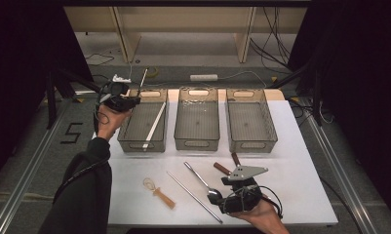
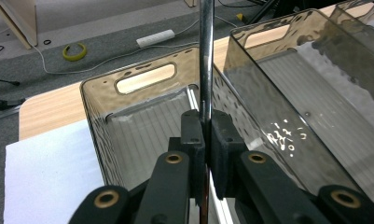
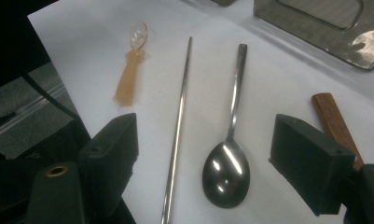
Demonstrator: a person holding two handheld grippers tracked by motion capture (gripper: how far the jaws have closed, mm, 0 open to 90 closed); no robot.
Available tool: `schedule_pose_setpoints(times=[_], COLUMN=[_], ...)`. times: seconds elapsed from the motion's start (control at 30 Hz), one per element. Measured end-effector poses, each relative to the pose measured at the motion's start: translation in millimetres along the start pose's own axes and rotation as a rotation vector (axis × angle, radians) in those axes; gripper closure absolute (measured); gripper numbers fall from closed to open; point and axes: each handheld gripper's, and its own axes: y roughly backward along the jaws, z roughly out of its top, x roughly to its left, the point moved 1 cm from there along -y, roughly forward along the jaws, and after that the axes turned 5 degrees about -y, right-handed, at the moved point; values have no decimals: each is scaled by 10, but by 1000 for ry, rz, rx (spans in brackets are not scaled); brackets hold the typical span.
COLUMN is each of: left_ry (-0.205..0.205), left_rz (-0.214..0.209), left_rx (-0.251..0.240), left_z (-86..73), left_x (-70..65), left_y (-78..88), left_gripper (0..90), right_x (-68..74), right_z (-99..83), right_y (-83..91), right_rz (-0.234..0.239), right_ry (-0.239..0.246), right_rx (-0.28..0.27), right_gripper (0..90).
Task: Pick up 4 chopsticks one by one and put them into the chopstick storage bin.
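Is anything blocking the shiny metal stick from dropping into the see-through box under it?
Nothing visible does. The thin metal rod, pinched in the left gripper, hangs over the open left clear plastic bin.

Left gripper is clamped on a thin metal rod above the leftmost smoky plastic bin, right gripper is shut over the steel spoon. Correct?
Not quite: the right gripper is open, its jaws standing wide either side of the steel spoon, as the right gripper view shows. The left gripper is indeed clamped on the thin metal rod above the leftmost smoky plastic bin.
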Motion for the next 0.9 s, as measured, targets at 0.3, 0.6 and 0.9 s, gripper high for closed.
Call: schedule_pose_setpoints(times=[0.3,0.6,0.9], left_ry=[9,6,5], left_rz=[9,6,3], left_rx=[25,64,84], left_z=[-158,-285,-340], left_x=[6,-20,-78], left_y=[-172,-277,-280], left_gripper=[841,835,736], right_x=[44,77,91], right_z=[-8,-21,-29], right_y=[-26,-57,-78], right_rz=[13,19,18], right_ry=[10,32,39], right_rx=[13,30,56], right_gripper=[243,250,261])
